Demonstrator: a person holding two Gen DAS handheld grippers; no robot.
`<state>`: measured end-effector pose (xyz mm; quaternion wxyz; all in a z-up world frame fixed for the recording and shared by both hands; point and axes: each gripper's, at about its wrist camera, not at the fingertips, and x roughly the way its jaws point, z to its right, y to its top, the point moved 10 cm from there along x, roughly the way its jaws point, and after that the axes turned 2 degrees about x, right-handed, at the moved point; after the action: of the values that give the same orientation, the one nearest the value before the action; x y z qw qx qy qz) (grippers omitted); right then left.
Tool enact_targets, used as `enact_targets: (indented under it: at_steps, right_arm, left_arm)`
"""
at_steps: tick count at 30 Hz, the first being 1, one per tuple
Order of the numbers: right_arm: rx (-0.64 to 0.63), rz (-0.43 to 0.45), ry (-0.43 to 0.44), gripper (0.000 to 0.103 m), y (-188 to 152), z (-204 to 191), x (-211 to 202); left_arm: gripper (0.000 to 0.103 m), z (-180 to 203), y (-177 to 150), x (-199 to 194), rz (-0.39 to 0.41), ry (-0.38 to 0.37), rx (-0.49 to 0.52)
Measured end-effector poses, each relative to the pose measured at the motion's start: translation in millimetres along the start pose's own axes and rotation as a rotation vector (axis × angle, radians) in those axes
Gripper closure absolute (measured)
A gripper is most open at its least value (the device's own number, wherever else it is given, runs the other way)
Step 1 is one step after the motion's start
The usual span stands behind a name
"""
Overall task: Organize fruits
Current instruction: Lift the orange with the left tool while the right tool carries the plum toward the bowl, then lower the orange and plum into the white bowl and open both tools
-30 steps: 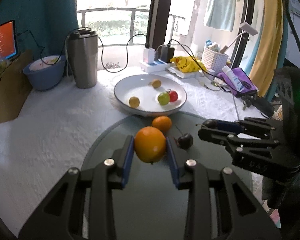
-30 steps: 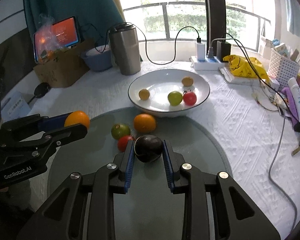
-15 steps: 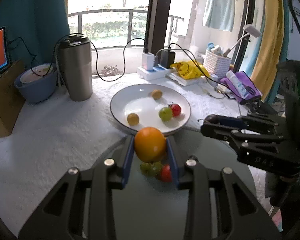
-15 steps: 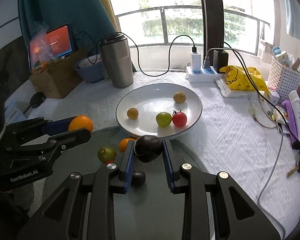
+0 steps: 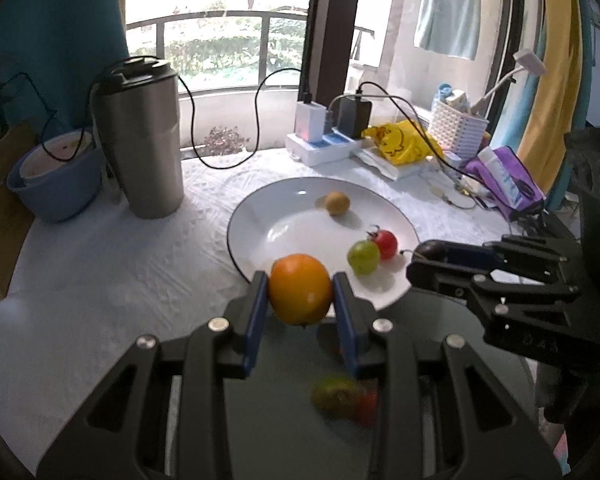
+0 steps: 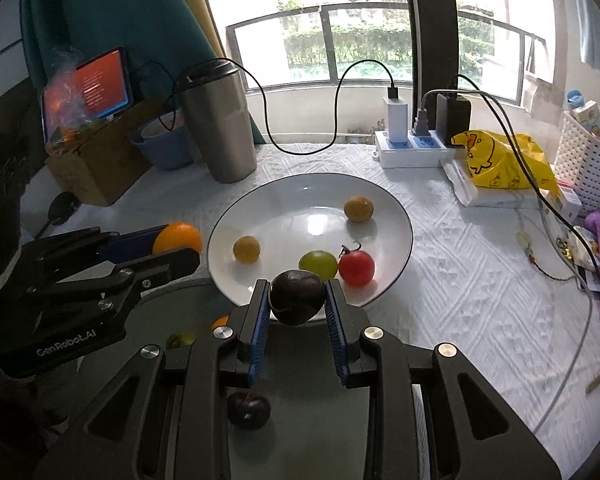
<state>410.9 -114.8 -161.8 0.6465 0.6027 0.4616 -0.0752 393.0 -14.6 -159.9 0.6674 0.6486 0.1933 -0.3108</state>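
My left gripper [image 5: 300,292] is shut on an orange [image 5: 300,289] and holds it in the air at the near rim of the white plate [image 5: 284,208]. My right gripper [image 6: 298,300] is shut on a dark plum [image 6: 297,297], also at the plate's near rim [image 6: 236,296]. The plate holds a green grape [image 6: 318,265], a red tomato [image 6: 356,267] and two small yellow-brown fruits [image 6: 247,249] [image 6: 358,208]. On the grey round mat [image 5: 284,432] below lie a green fruit [image 5: 334,394], a red one [image 5: 367,406] and a dark cherry [image 6: 248,410].
A steel tumbler [image 5: 140,136] and a blue bowl [image 5: 56,184] stand at the back left. A power strip with cables [image 6: 412,148], a yellow bag [image 6: 500,160] and a white basket [image 6: 588,160] stand at the back right. A white cloth [image 6: 480,272] covers the table.
Both grippers have moved forward from over the grey mat to the plate's near rim, each still holding its fruit. The loose fruits on the mat now lie beneath and behind the fingers.
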Motion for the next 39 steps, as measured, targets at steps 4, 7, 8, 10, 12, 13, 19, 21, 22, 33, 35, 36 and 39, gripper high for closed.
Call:
enact_targets:
  at_steps: [4,7,8,10,12,13,19,21,22,33,35,36,39]
  right_arm:
    - [-0.001,0.003,-0.009,0.074,10.4,8.6,9.2]
    - [0.003,0.006,-0.023,0.074,19.1,19.3,17.6]
    - [0.005,0.008,-0.027,0.074,21.4,22.3,19.6]
    - [0.009,0.012,-0.036,0.074,27.8,30.3,24.8]
    - [0.012,0.012,-0.047,0.074,32.1,36.7,29.9]
    - [0.015,0.011,-0.051,0.074,34.0,39.9,33.2]
    - [0.036,0.003,-0.058,0.074,41.9,50.8,54.2]
    - [0.039,-0.001,-0.056,0.074,42.5,51.6,60.1]
    - [0.041,-0.004,-0.056,0.074,42.5,51.9,62.1]
    - [0.055,0.007,-0.077,0.064,44.4,55.9,55.0]
    - [0.053,0.015,-0.079,0.064,44.7,54.1,49.5]
    - [0.052,0.018,-0.079,0.064,44.7,52.8,46.4]
    - [0.047,0.026,-0.079,0.064,44.5,48.6,38.3]
  left_arm:
    - [0.069,-6.6,7.0,14.1,-0.006,0.005,-0.019]
    - [0.069,-11.5,14.3,26.6,-0.005,0.002,-0.045]
    - [0.069,-12.7,15.5,29.8,-0.005,0.001,-0.049]
    - [0.069,-16.8,17.4,40.7,-0.022,-0.004,-0.066]
    - [0.069,-18.4,18.3,48.9,-0.033,-0.007,-0.072]
    - [0.069,-19.0,18.4,52.9,-0.039,-0.005,-0.075]
    - [0.069,-23.7,17.4,69.2,-0.068,0.003,-0.098]
    - [0.069,-25.3,16.2,72.3,-0.078,0.001,-0.105]
    - [0.069,-26.1,15.5,73.6,-0.082,0.0,-0.11]
    - [0.063,-28.7,18.2,65.3,-0.074,-0.019,-0.143]
    - [0.063,-28.3,21.1,57.2,-0.058,-0.018,-0.142]
    - [0.063,-27.7,22.4,53.2,-0.051,-0.018,-0.14]
    - [0.062,-25.0,25.5,40.7,-0.029,-0.015,-0.13]
